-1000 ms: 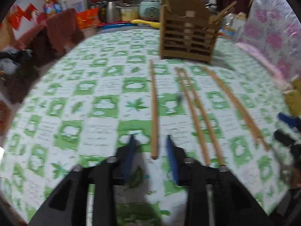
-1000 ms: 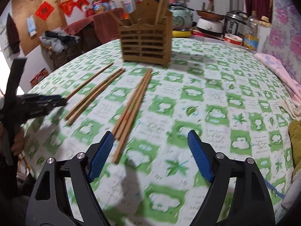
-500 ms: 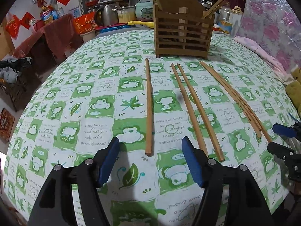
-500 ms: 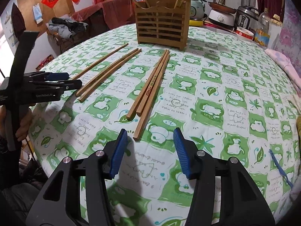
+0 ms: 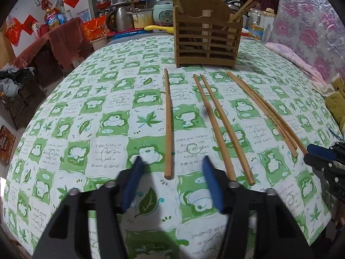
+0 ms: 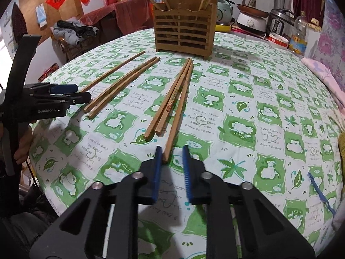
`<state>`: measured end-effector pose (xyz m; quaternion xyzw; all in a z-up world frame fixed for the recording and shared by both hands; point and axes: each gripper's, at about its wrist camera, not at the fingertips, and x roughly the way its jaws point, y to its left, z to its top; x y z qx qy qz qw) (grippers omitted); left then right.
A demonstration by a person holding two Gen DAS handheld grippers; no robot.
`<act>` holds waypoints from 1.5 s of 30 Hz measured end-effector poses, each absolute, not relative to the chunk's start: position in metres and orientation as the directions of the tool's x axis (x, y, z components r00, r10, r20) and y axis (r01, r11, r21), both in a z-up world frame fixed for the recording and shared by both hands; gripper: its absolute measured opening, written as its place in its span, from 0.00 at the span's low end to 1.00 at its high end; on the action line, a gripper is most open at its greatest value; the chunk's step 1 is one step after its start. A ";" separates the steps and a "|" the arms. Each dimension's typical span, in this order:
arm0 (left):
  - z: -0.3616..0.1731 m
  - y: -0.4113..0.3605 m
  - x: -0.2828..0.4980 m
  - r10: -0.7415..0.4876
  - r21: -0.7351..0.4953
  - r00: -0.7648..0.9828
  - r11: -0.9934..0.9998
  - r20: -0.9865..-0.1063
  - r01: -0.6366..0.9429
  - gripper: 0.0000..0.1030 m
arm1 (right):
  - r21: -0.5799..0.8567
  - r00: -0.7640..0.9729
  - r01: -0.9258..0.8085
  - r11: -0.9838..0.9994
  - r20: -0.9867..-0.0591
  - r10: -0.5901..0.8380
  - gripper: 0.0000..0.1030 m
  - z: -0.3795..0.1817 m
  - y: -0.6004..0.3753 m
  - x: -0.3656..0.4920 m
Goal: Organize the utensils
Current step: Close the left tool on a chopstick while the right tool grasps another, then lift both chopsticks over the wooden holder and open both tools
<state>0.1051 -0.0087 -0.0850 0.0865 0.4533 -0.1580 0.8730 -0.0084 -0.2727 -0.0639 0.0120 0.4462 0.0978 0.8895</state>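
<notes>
Both tools were matte black plastic. The left gripper point(image 5: 171, 161) and the right gripper point(image 6: 171, 151) each had two broad triangular arms with cut-out windows, round silver screws at the joints, and ribbed blue fingers point(image 6: 187, 168). White lettering reading "GenRobot.AI" marked the left gripper's side. A hand point(image 6: 22, 144) wrapped its black handle.
</notes>
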 end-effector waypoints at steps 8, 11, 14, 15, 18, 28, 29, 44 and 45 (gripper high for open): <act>-0.084 -0.006 0.103 -0.234 -0.031 0.544 0.934 -0.806 0.355 0.07 | 0.176 0.577 -0.136 0.975 -0.786 0.222 0.11 -0.066 -0.283 -0.004; -0.083 -0.007 0.102 -0.230 -0.029 0.551 0.937 -0.802 0.348 0.07 | 0.185 0.578 -0.128 0.974 -0.785 0.225 0.08 -0.066 -0.284 -0.003; -0.082 -0.006 0.100 -0.230 -0.034 0.554 0.939 -0.800 0.341 0.07 | 0.189 0.590 -0.109 0.976 -0.778 0.216 0.07 -0.065 -0.288 -0.005; -0.081 -0.006 0.099 -0.232 -0.038 0.553 0.940 -0.800 0.340 0.07 | 0.188 0.599 -0.105 0.977 -0.772 0.213 0.07 -0.064 -0.289 -0.006; -0.076 -0.005 0.096 -0.232 -0.036 0.561 0.940 -0.795 0.338 0.07 | 0.171 0.620 -0.103 0.980 -0.759 0.198 0.07 -0.058 -0.290 -0.009; -0.021 -0.009 0.079 -0.254 -0.011 0.644 0.934 -0.722 0.356 0.07 | 0.152 0.729 -0.093 0.984 -0.663 0.171 0.06 -0.002 -0.305 -0.016; -0.016 -0.009 0.077 -0.256 -0.009 0.651 0.934 -0.715 0.358 0.06 | 0.151 0.738 -0.093 0.984 -0.653 0.170 0.06 0.003 -0.306 -0.016; 0.064 -0.020 0.075 -0.366 -0.045 0.690 0.899 -0.625 0.435 0.06 | 0.142 0.832 -0.129 0.981 -0.523 0.185 0.06 0.067 -0.305 -0.015; 0.067 -0.022 0.076 -0.366 -0.040 0.694 0.898 -0.620 0.438 0.06 | 0.140 0.834 -0.131 0.981 -0.520 0.185 0.06 0.069 -0.305 -0.015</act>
